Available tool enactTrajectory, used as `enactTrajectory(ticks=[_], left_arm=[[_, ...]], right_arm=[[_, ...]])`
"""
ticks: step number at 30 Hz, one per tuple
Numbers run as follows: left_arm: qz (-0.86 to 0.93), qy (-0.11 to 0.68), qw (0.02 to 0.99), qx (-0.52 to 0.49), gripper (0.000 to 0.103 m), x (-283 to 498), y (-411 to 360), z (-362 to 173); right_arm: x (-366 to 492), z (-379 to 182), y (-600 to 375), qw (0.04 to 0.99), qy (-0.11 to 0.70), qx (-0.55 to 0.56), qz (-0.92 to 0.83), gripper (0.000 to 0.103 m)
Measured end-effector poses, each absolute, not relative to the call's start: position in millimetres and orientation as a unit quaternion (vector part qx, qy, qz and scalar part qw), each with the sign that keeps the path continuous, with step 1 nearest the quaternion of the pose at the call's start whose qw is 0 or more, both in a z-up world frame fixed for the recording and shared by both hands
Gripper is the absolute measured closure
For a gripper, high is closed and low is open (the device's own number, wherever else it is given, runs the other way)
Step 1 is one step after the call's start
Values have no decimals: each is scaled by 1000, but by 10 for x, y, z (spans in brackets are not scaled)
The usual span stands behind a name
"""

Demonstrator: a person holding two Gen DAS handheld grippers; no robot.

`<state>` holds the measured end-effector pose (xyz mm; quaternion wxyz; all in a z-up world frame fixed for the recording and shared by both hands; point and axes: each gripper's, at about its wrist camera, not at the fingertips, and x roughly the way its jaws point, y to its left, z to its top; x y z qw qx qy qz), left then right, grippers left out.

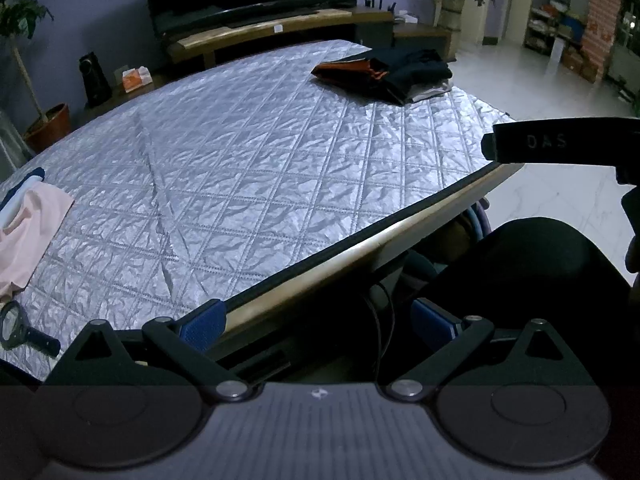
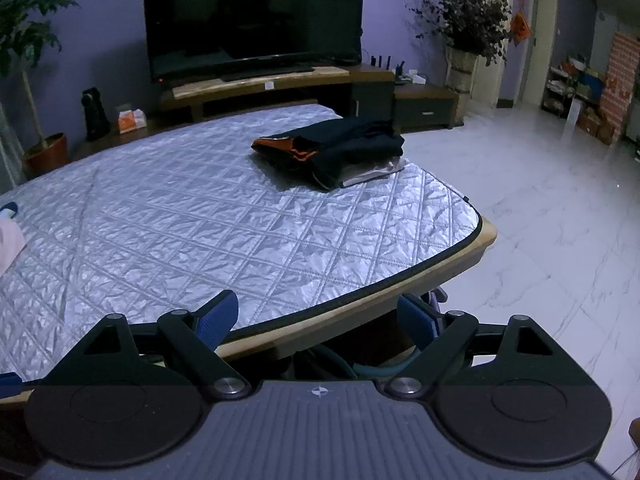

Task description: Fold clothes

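While I kept both the left gripper (image 1: 316,322) and right gripper (image 2: 316,318) spread empty, folded clothes (image 2: 332,150) and what seemed a pink garment (image 1: 30,232) lay on the table (image 2: 486,236).

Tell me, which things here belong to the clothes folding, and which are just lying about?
Part of the job:
- folded dark clothes
- pink garment, not yet folded
- quilted table cover
- left tool and right tool, both open and empty

Just lying about:
- magnifying glass
- television
- tissue box
- potted plants
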<state>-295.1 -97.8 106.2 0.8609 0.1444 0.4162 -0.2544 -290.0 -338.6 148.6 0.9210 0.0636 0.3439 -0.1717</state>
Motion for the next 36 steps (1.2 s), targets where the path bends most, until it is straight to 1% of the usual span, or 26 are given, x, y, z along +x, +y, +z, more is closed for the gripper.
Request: enactTrajectory(ticks=[31, 36], left_arm=[[-215, 448, 855, 144, 5, -2746, -894, 931], [-217, 456, 854, 127, 5, -2631, -870, 957]], right_arm=[[-2778, 1452, -3287, 920, 359, 68, -145, 12], [-2738, 1444, -3272, 919, 361, 69, -140, 12]])
